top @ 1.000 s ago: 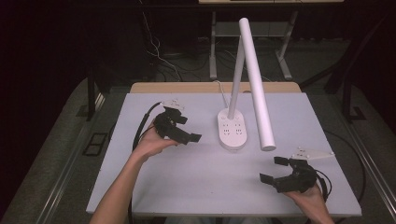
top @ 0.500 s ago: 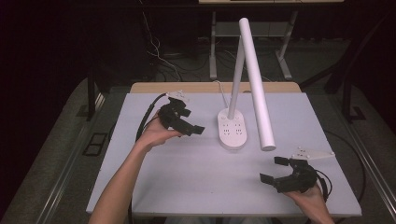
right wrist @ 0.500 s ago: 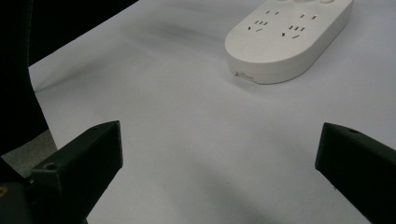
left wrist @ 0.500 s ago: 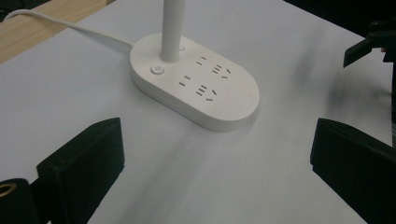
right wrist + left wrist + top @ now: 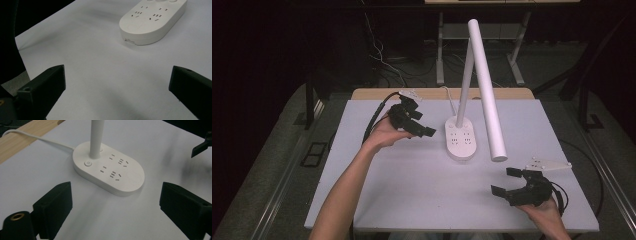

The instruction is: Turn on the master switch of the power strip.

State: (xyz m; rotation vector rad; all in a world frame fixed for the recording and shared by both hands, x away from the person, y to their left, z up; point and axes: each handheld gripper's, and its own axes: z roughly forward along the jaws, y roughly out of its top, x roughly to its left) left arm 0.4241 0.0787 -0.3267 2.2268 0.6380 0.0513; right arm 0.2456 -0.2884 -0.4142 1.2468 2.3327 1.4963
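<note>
White table [image 5: 412,200] in dark room, lamp [image 5: 462,142] at centre. Left gripper [image 5: 414,120] now nearer lamp; right gripper [image 5: 517,187] unmoved. Both jaws spread, empty.

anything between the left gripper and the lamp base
Nothing: in the left gripper view, only bare white table separates the open left gripper from the lamp base. The high view shows the same gap.

You've got a white desk lamp [image 5: 460,139] with sockets in its base sitting mid-worktop [image 5: 412,190], its cord [image 5: 37,138] trailing off the back.
</note>
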